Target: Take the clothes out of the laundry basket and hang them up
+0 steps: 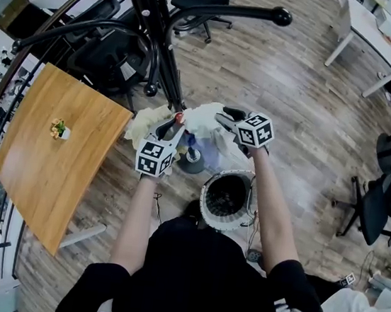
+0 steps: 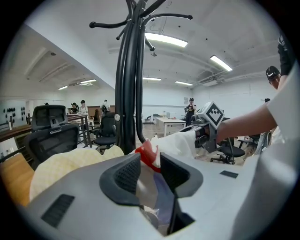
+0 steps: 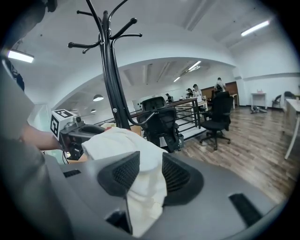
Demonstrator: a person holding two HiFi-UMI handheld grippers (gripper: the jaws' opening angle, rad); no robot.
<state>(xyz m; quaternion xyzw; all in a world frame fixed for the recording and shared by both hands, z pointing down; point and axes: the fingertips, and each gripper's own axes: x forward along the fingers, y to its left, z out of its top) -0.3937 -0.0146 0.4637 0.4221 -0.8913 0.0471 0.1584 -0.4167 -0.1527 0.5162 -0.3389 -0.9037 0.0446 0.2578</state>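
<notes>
Between the half-parted jaws of the left gripper [image 2: 150, 163]: red-trimmed white garment [image 2: 180, 140], slack. Right gripper [image 3: 150, 163] jaws likewise parted round it, seemingly unpinched. Hazard: it drops floorward before reaching the coat stand [image 2: 129, 93] beyond the jaws.

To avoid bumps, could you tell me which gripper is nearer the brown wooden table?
Left. The left gripper sits beside the brown wooden table; the right gripper is farther off, beyond it.

White cloth [image 3: 123, 143] between parted tool [image 3: 149, 160] jaws, coat rack [image 3: 110, 75]
</notes>
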